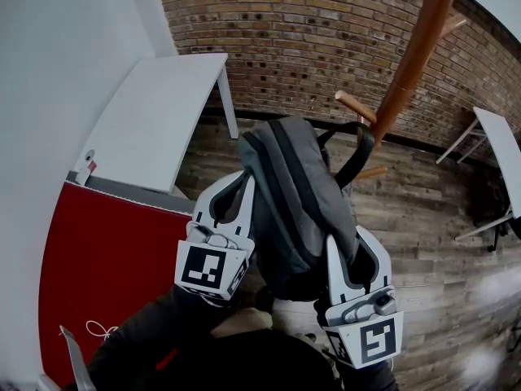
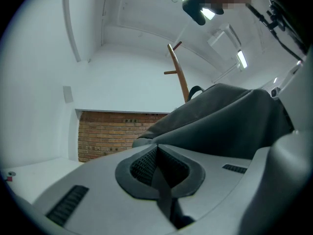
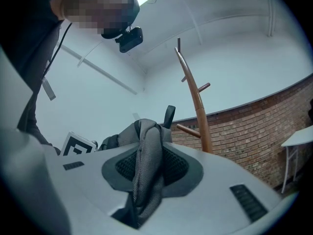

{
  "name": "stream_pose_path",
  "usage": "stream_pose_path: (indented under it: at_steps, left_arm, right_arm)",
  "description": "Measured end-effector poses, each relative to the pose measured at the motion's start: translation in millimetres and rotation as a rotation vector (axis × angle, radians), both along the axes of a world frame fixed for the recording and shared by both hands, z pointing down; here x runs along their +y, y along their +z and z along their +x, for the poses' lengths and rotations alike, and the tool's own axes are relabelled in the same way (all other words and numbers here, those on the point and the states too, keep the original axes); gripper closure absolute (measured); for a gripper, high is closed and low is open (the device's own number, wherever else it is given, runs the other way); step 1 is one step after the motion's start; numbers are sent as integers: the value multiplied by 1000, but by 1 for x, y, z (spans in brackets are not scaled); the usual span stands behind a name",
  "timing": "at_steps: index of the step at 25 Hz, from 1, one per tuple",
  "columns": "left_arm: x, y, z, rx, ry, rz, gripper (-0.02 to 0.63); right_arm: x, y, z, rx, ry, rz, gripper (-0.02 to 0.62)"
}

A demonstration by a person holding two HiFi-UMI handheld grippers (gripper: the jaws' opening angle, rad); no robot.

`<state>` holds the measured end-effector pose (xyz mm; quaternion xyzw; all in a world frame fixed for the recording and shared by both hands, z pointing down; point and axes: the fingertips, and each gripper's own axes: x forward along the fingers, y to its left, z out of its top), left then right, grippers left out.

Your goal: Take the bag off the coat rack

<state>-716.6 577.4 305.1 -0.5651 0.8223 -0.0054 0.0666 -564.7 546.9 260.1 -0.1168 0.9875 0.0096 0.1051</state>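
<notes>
Where the head view looks down, a grey backpack [image 1: 297, 210] hangs in the air between the two tongs, just in front of the wooden coat rack [image 1: 415, 55]. The left tongs [image 1: 242, 187] press against its left flank and the right tongs [image 1: 346, 255] against its right. The black top loop [image 1: 358, 157] sits close under one of the pegs [image 1: 356, 106]; whether it is hooked on I cannot tell. A white table [image 1: 155, 120] stands to the left against the brick wall [image 1: 326, 31], a red panel [image 1: 106, 259] lies below it, and plank floor [image 1: 423, 243] spreads to the right.

From the left gripper view, the left tongs [image 2: 159, 173] are pinched together on a thin dark strip of the backpack [image 2: 230, 126], whose grey cloth bulges up to the right. The coat rack [image 2: 180, 77] rises behind it.

From the right gripper view, the right tongs [image 3: 146, 175] are clamped on a bunched fold of grey mesh that belongs to the backpack [image 3: 142, 131]. The black loop [image 3: 169, 116] stands up just left of a peg on the coat rack [image 3: 195, 106], and the marker cube [image 3: 77, 145] of the other tongs shows at the left
</notes>
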Motion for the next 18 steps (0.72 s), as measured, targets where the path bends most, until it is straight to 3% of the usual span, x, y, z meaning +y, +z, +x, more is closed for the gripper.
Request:
stream_pose_path:
  at_steps: [10,18]
  left_arm:
    - [4,-5,92,-18,20,-10,597]
    - [-7,-9,185,-24,106,-5,597]
  right_arm:
    - [1,-3,96,-9,-7,-15,503]
    - [-3,-6,188,-15,-32,-18,503]
